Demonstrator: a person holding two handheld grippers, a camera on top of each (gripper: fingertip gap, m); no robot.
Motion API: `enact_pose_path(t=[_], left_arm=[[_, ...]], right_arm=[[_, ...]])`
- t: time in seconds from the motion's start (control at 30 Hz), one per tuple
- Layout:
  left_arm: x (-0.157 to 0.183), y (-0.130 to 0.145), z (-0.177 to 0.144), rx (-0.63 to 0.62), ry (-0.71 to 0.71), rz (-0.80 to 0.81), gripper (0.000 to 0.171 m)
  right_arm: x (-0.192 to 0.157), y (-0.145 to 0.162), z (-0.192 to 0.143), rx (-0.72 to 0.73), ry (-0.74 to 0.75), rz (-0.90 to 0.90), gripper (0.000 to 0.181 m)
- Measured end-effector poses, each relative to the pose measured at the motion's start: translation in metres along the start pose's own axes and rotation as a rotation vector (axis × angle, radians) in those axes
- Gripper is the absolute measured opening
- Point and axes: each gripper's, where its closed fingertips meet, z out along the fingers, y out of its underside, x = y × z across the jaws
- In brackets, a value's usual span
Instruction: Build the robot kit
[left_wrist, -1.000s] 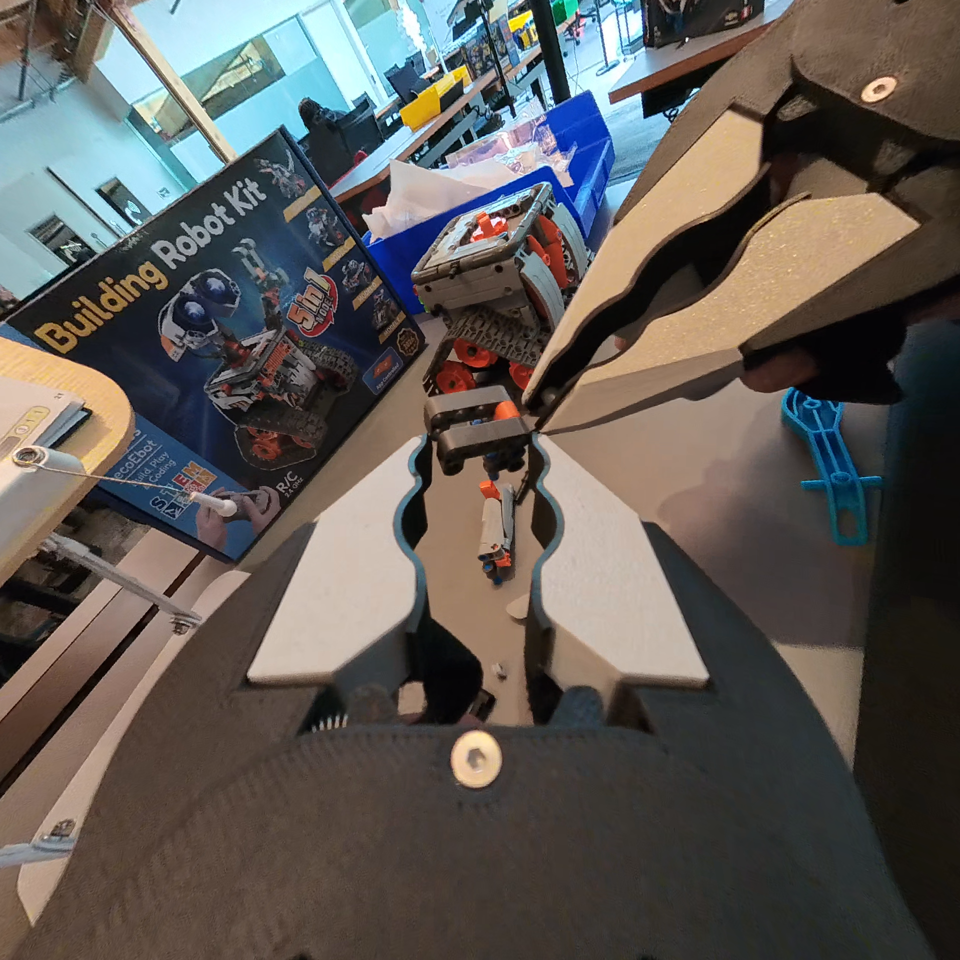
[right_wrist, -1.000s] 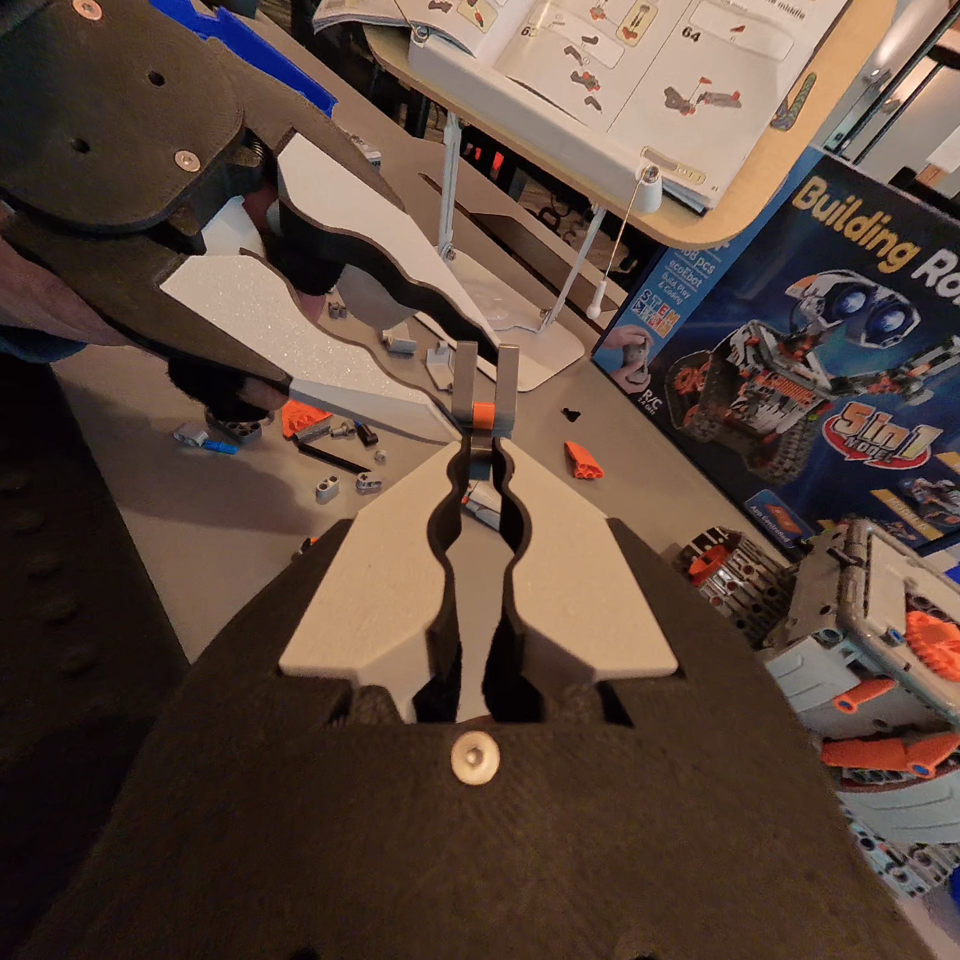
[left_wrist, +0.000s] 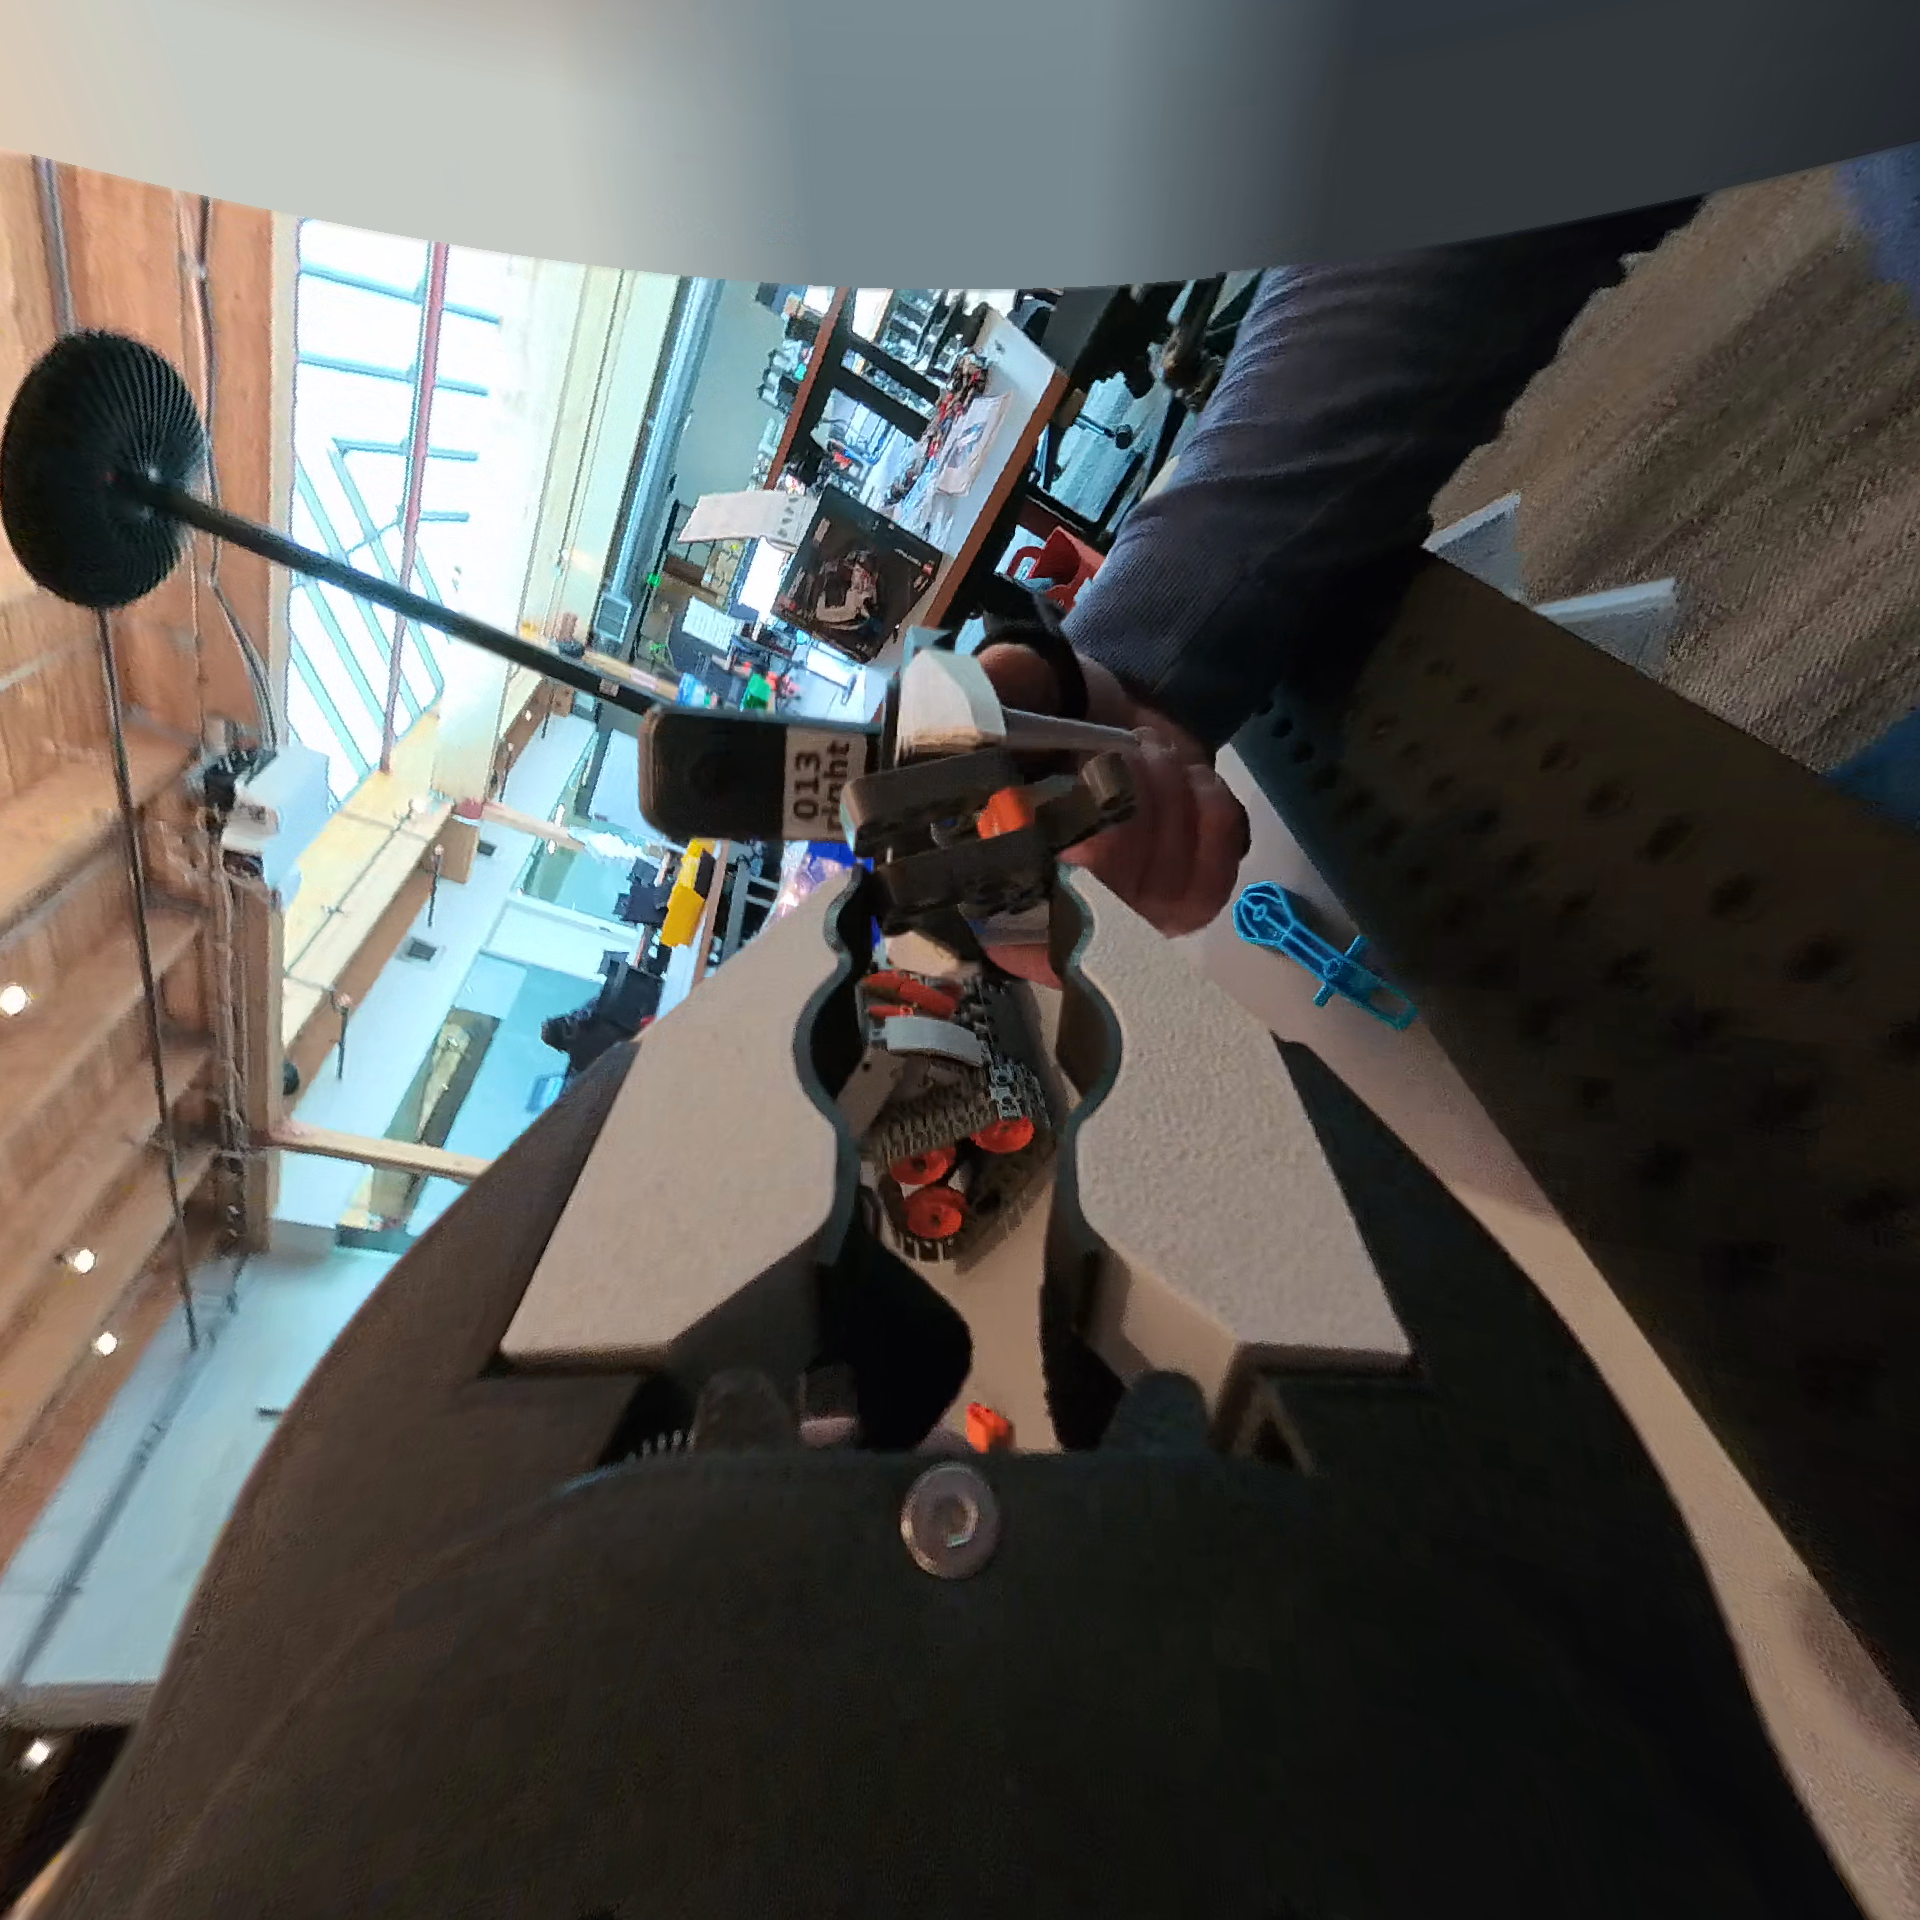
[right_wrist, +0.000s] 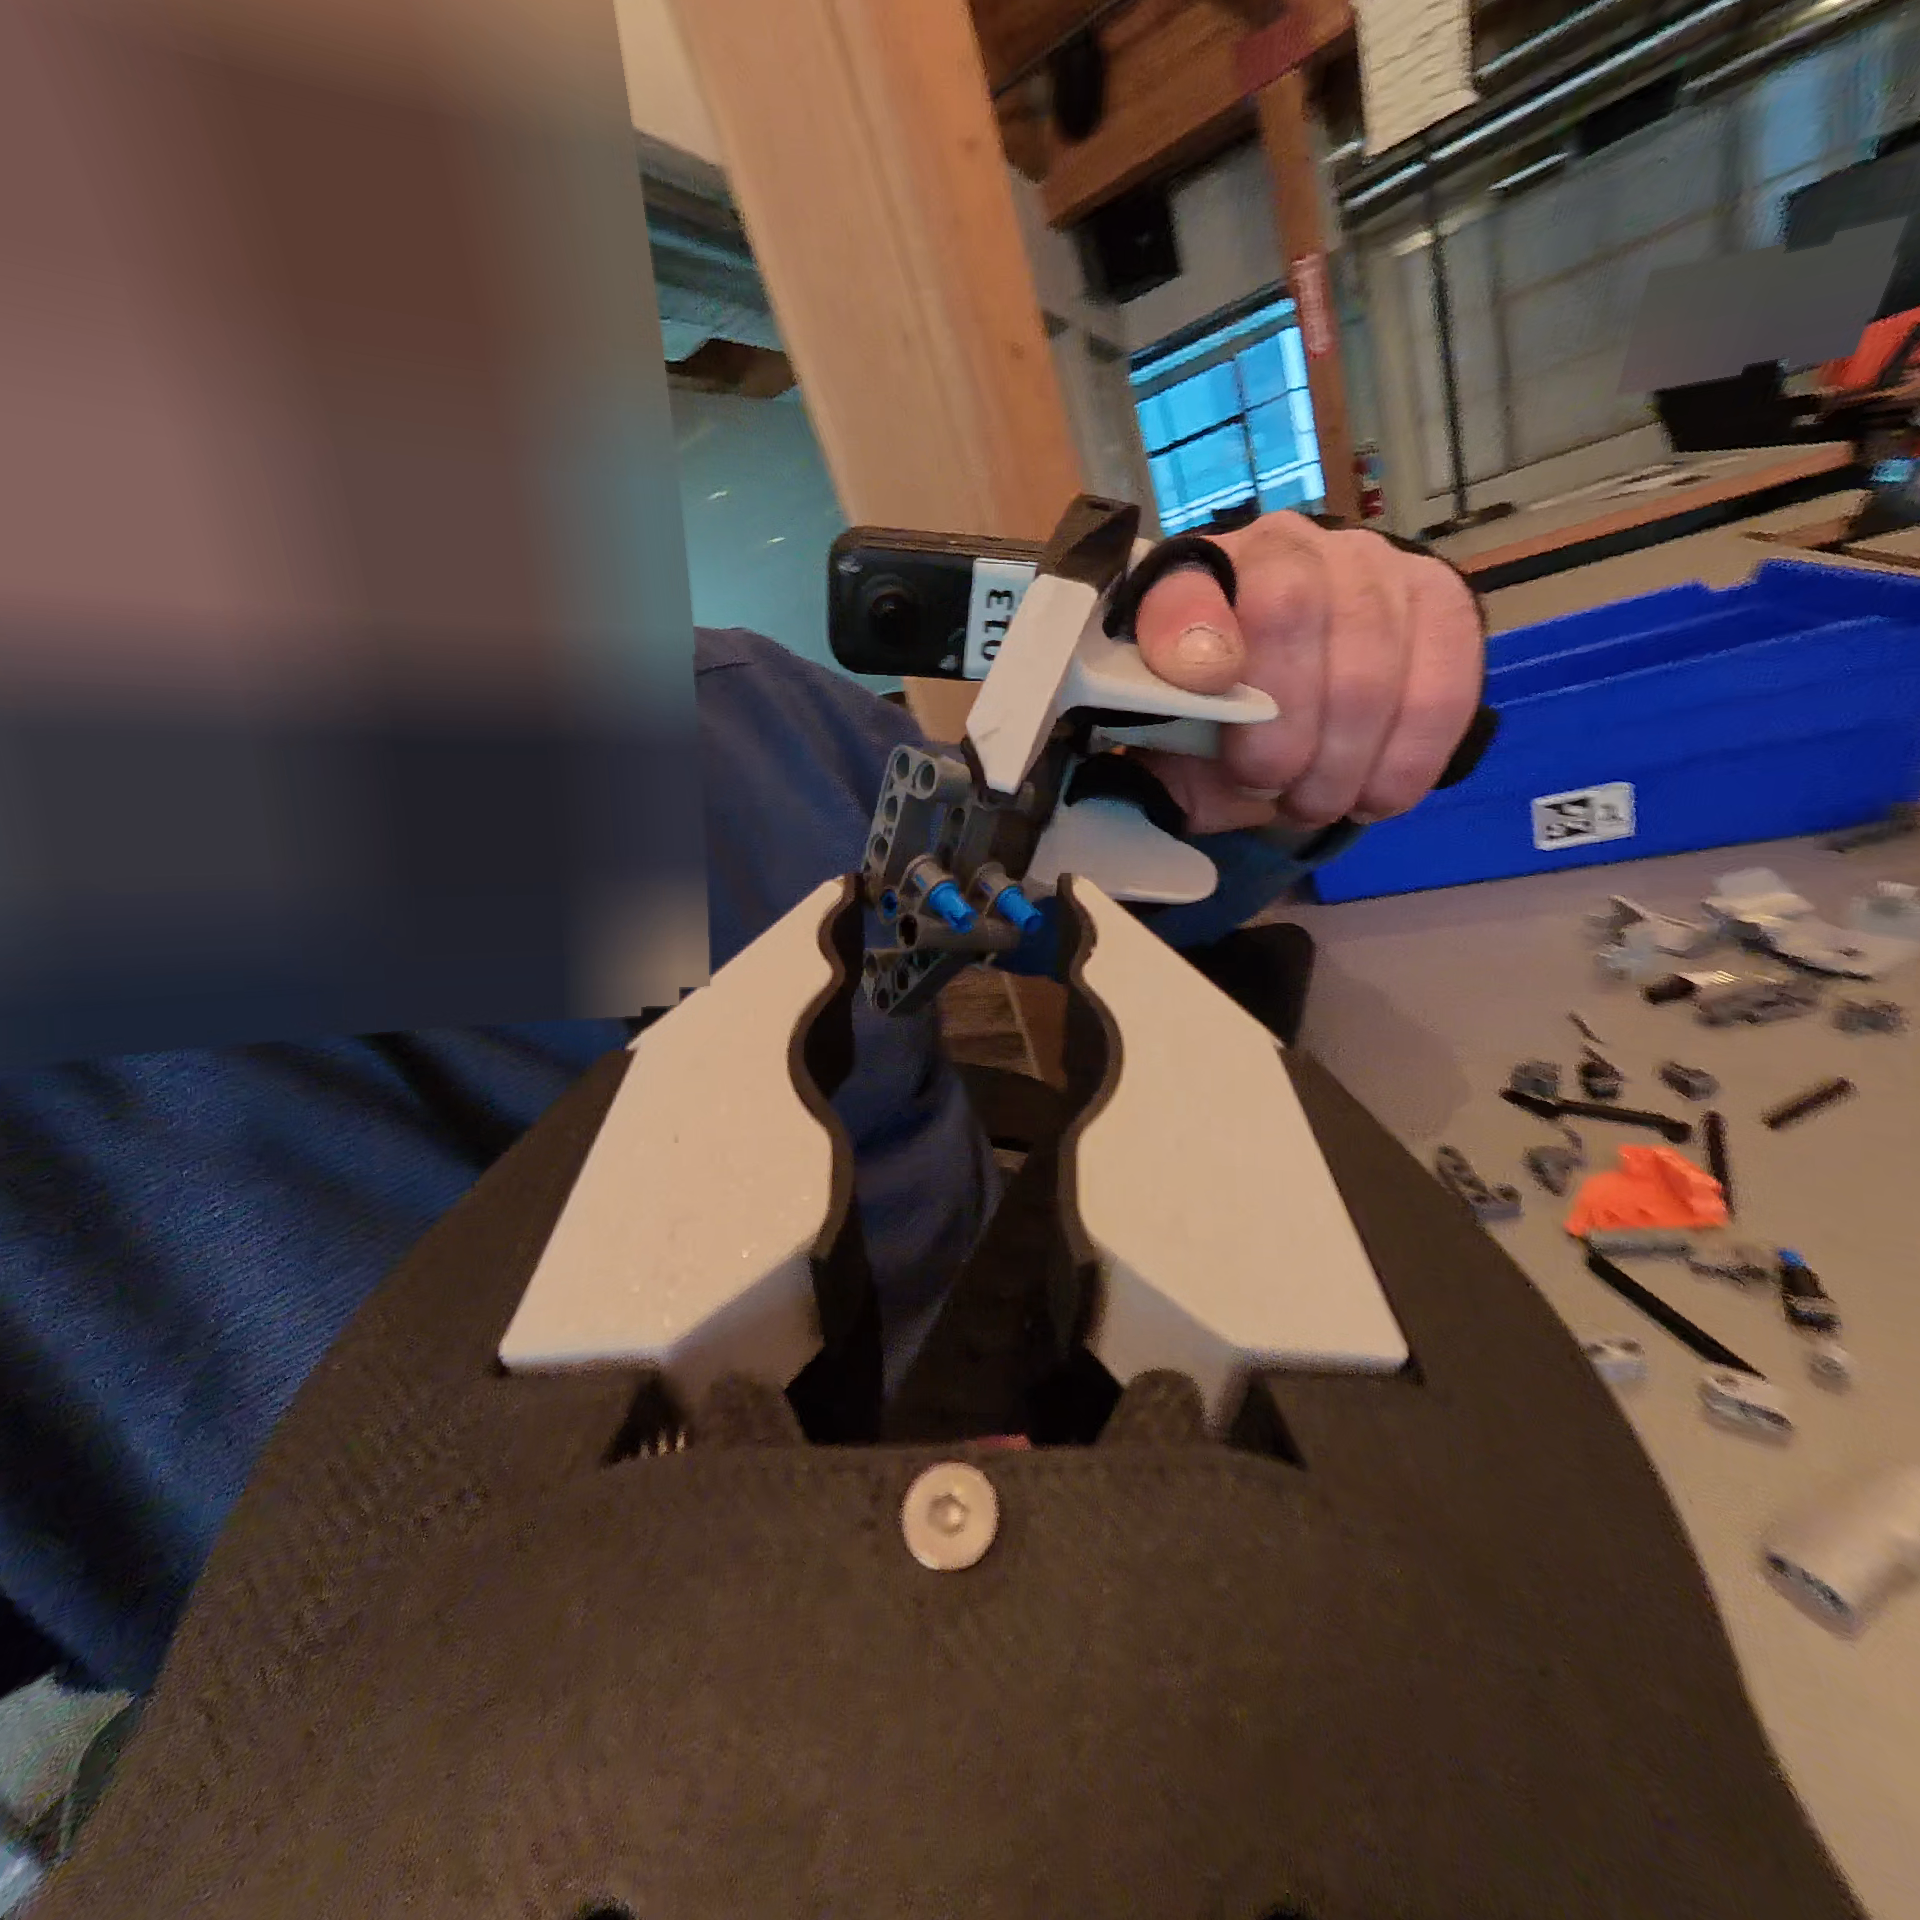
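The left gripper (left_wrist: 961, 899) has its jaws set narrowly apart, and the dark lower bar of a grey beam assembly (left_wrist: 966, 821) is clamped between their tips, at the centre of the left wrist view, lifted off the table. In the right wrist view this gripper comes in from the upper right, carried by a hand (right_wrist: 1340, 675), and its white fingers close in on the assembly's top.

The right gripper (right_wrist: 958, 899) has its jaws moderately wide, with the assembly's lower end and its two blue pins (right_wrist: 982, 909) sitting between the tips. A sliver of background shows beside the right tip, so I cannot tell whether these jaws are pressing on the piece or only bracketing it.

Below the assembly in the left wrist view, seen through the gap between the fingers, sits a tracked model with orange wheels (left_wrist: 956, 1143). A light blue plastic tool (left_wrist: 1320, 956) lies to the right of centre, against a dark perforated panel (left_wrist: 1662, 935). In the right wrist view the table (right_wrist: 1403, 1039) runs along the right side, strewn with small grey and black parts and one orange piece (right_wrist: 1647, 1195), with a blue bin (right_wrist: 1662, 707) above them.

The assembly's orange insert shows only in the left wrist view. The right gripper's far finger is hidden behind the assembly there, and the scattered parts are too blurred to identify
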Motion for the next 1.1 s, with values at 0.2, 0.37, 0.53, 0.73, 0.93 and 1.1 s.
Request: enact_pose_path(t=[0.2,0.37,0.53,0.73,0.93,1.1], left_arm=[[0.003,-0.010,0.003,0.002,0.015,0.060,0.032],[-0.009,0.027,0.005,-0.119,-0.079,-0.087,0.032],[-0.006,0.052,-0.002,-0.135,-0.082,-0.501,0.039],[0.000,0.053,0.000,-0.028,-0.053,-0.952,0.048],[0.007,0.048,0.005,0.056,-0.024,-1.036,0.030],[0.013,0.049,0.003,0.035,-0.004,-0.992,0.025]], right_arm=[[-0.016,0.003,0.004,-0.007,-0.078,-0.073,0.028],[0.011,-0.008,-0.011,0.043,0.142,-0.194,0.027],[0.031,-0.009,-0.019,0.016,0.316,-0.308,0.027],[0.047,-0.004,-0.019,-0.084,0.484,-0.481,0.027],[0.050,0.001,-0.017,-0.153,0.535,-0.574,0.027],[0.049,0.007,-0.016,-0.173,0.500,-0.514,0.028]])
